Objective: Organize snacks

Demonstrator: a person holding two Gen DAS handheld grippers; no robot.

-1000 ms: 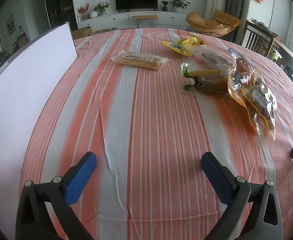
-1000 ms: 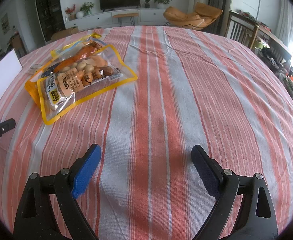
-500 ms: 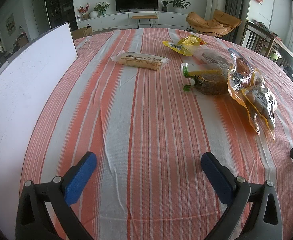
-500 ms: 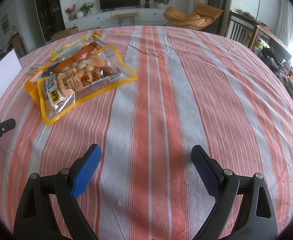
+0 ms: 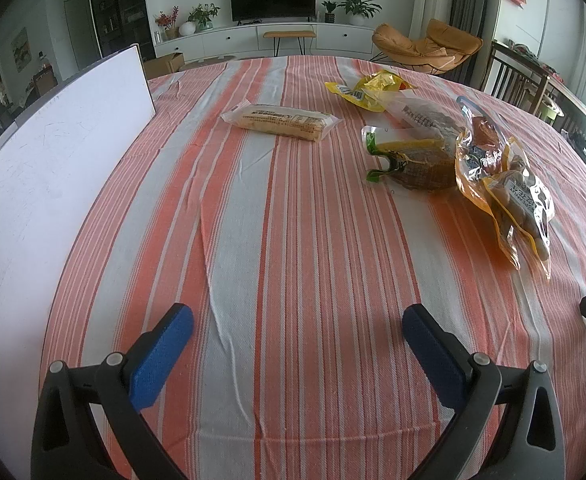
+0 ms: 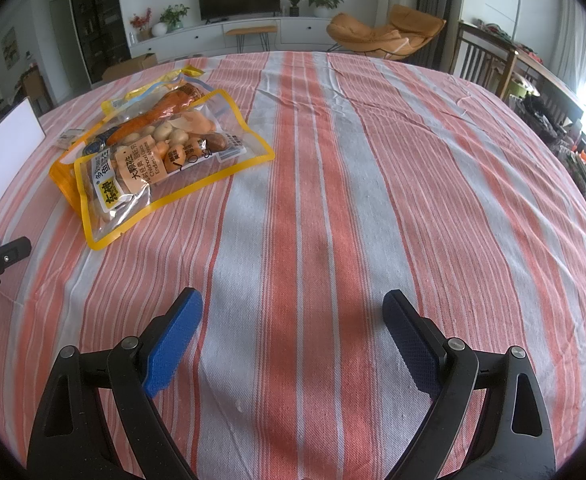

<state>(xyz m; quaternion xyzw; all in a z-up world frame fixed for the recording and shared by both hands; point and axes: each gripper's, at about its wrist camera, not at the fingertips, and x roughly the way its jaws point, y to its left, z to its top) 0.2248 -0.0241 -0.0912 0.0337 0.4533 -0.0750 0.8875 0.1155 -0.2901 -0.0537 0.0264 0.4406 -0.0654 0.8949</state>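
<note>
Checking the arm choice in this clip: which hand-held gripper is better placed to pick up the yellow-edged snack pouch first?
Right, probably. The yellow-edged snack pouch lies close ahead-left of the open right hand-held gripper; from the open left hand-held gripper it sits farther off, at that view's right edge.

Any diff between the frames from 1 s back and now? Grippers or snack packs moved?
No visible change. Left gripper and right gripper are both open, empty, hovering over the striped tablecloth in the same spots. The yellow-edged snack bag, the long pale pack and the white board lie just as before.
</note>
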